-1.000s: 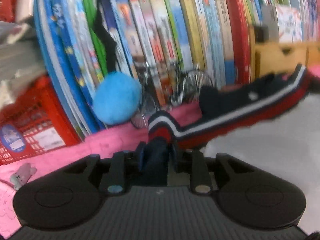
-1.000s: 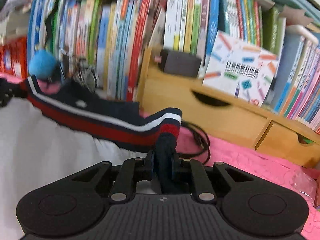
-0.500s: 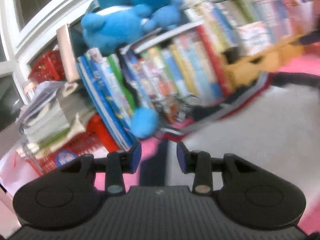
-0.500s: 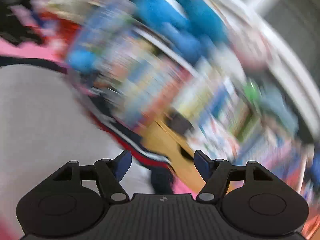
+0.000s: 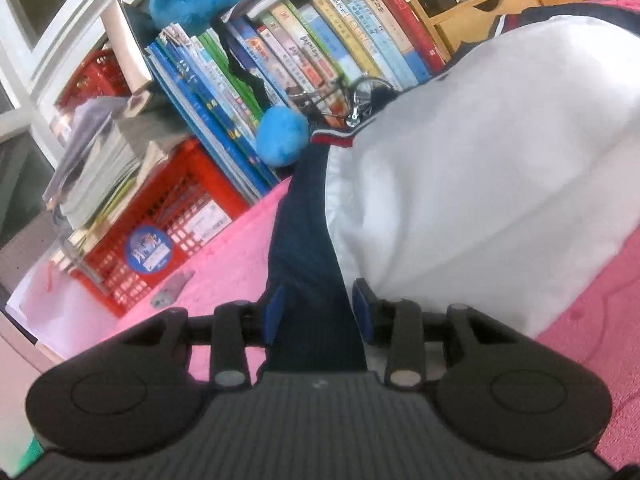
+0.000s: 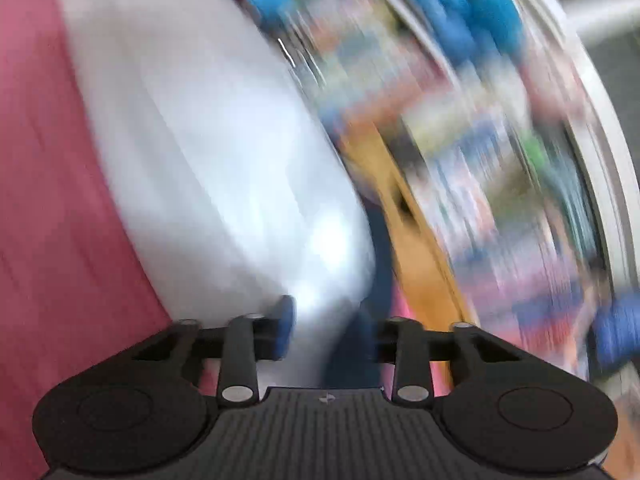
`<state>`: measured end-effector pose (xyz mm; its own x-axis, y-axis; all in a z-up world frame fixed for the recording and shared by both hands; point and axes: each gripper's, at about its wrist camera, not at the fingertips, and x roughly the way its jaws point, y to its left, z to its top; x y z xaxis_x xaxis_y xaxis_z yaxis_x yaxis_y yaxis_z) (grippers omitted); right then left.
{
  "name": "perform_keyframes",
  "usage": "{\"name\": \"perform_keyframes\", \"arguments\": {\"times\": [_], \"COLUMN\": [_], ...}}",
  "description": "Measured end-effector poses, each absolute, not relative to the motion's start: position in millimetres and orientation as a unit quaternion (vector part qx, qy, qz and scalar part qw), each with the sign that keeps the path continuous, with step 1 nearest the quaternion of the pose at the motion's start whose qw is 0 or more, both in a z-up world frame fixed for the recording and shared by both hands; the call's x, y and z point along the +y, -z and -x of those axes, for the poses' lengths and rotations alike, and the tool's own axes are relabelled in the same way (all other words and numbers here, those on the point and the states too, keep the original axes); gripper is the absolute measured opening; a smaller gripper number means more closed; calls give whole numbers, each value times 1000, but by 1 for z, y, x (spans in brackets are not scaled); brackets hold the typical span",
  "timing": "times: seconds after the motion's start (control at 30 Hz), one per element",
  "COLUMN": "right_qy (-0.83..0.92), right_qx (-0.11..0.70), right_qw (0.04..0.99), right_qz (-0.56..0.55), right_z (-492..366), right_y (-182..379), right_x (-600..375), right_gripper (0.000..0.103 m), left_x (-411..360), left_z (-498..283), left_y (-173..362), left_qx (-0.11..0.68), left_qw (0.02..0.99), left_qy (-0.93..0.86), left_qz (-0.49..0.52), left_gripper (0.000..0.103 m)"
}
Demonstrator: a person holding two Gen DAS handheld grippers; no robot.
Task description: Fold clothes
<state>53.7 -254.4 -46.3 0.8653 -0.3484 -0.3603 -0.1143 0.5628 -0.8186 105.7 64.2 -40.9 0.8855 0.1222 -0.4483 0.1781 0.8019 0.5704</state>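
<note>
Left gripper (image 5: 318, 312): jaws partly apart, with a navy sleeve (image 5: 308, 248) running between the blue pads; whether the pads press on it cannot be told. The sleeve belongs to a white garment (image 5: 460, 184) spread on the pink cover (image 5: 592, 336), ahead and right of the fingers. Ahead and left stands a red crate (image 5: 160, 240) bearing a round blue label (writing unreadable) beside a row of books (image 5: 320, 48) whose spine titles are too small to read.

Right gripper (image 6: 334, 334): jaws closing, white and navy cloth between them; heavy blur hides any contact.
</note>
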Motion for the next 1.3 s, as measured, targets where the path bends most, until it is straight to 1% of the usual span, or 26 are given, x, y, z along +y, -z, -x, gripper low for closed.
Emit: {"name": "perform_keyframes", "arguments": {"times": [0.1,0.13,0.2,0.23,0.27,0.3,0.37,0.43,0.47,0.53,0.63,0.67,0.73,0.77,0.9,0.97,1.07,1.13,1.23,1.27,1.3], "right_qy": [128,145,167,165,155,125,35,-54,-95,-171,-218,-222,-219,-218,-218,-220,-214,-209,-186,-178,-174], "right_qx": [300,319,329,321,306,293,266,236,227,216,219,216,215,220,225,226,209,195,168,154,143], "right_qw": [831,824,815,820,830,845,872,891,891,878,857,855,860,864,879,884,871,857,826,815,805], "right_qz": [451,445,447,445,439,431,409,384,381,391,411,416,408,397,359,344,391,428,504,530,550], "right_z": [-55,-56,-51,-46,-39,-31,-17,-3,0,2,-10,-12,-22,-27,-46,-46,-33,-23,-24,-28,-33], "right_y": [45,43,38,32,24,16,1,-14,-17,-16,-7,-2,-1,-2,-7,-8,1,8,28,36,41], "right_x": [-301,-312,-320,-317,-310,-297,-264,-230,-213,-179,-145,-137,-131,-130,-139,-143,-141,-139,-131,-128,-125], "right_gripper": [29,29,31,34,40,46,51,51,51,51,47,43,40,35,33,33,33,35,36,33,21], "left_x": [68,71,76,79,80,77,71,64,58,44,25,19,7,3,-15,-18,-14,-9,-8,-10,-12], "left_z": [-106,-106,-103,-98,-92,-83,-66,-48,-39,-24,-14,-14,-16,-18,-26,-34,-47,-51,-51,-51,-51], "left_y": [41,40,36,33,28,23,11,-1,-3,1,12,17,27,31,49,53,41,33,21,20,19], "left_qx": [238,237,227,216,202,192,173,154,146,146,152,152,153,153,139,133,147,154,156,155,152], "left_qw": [920,921,924,926,928,929,927,924,918,900,880,875,864,860,847,852,867,871,874,873,871], "left_qy": [21,27,37,41,44,61,105,148,172,220,262,269,280,284,292,279,282,291,301,304,306], "left_qz": [-310,-307,-304,-306,-309,-311,-315,-317,-327,-346,-366,-374,-389,-395,-422,-422,-383,-365,-347,-348,-352], "left_gripper": [38,38,37,37,37,37,37,39,41,42,42,42,42,42,42,40,37,36,34,34,35]}}
